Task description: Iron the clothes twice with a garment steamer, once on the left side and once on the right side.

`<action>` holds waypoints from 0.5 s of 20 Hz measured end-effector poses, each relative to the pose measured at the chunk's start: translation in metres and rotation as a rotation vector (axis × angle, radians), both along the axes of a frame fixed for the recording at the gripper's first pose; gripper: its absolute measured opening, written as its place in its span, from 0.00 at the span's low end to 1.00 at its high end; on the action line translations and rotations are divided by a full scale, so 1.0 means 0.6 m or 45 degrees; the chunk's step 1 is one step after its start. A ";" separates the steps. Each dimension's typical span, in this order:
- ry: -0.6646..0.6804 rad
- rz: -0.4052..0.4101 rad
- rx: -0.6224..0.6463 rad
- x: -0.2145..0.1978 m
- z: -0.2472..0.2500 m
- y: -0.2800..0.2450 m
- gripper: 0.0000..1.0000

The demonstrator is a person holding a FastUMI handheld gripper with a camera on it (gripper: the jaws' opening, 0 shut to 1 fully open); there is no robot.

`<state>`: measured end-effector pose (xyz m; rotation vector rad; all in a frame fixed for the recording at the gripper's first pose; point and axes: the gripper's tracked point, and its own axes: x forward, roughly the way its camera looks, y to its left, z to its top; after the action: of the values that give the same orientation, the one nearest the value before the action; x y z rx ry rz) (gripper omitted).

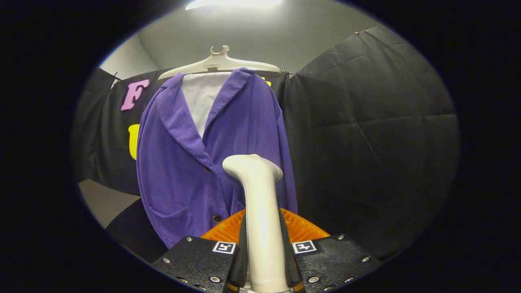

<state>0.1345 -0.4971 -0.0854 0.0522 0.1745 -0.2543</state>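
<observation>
Jaws pinching garment steamer [260, 211] handle, one finger pressed on each side of pale shaft. Gripper [263, 260] low and central, steamer rising upright between fingers [242, 260], bent head at top tipped toward left. Square black-and-white markers [224, 247] on both finger mounts. Orange ribbed piece [303, 228] just behind shaft, low, between fingers and clothing; what it belongs to, cannot tell.

Purple ribbed jacket [179, 179] just beyond steamer head, hanging on pale hanger [220, 63], front facing camera. Lapels open at top, white lining or shirt [201, 99] showing at neck. Dark buttons [217, 218] down front, patch pocket [169, 213] low on one side. Steamer head overlapping jacket near middle, close to button line; touching or apart, cannot tell.

Black quilted cloth wall [366, 134] behind and beside jacket. Pale ceiling above with bright light [232, 3] at top. Strip of pale floor [101, 201] low beside jacket hem.
</observation>
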 end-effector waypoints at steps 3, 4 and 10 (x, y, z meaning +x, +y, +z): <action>0.036 -0.008 -0.001 0.000 -0.025 0.006 0.36; 0.049 -0.012 -0.009 0.000 -0.034 0.006 0.36; 0.126 -0.009 -0.008 -0.035 -0.101 0.001 0.36</action>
<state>0.1138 -0.4965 -0.1459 0.0339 0.2720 -0.2646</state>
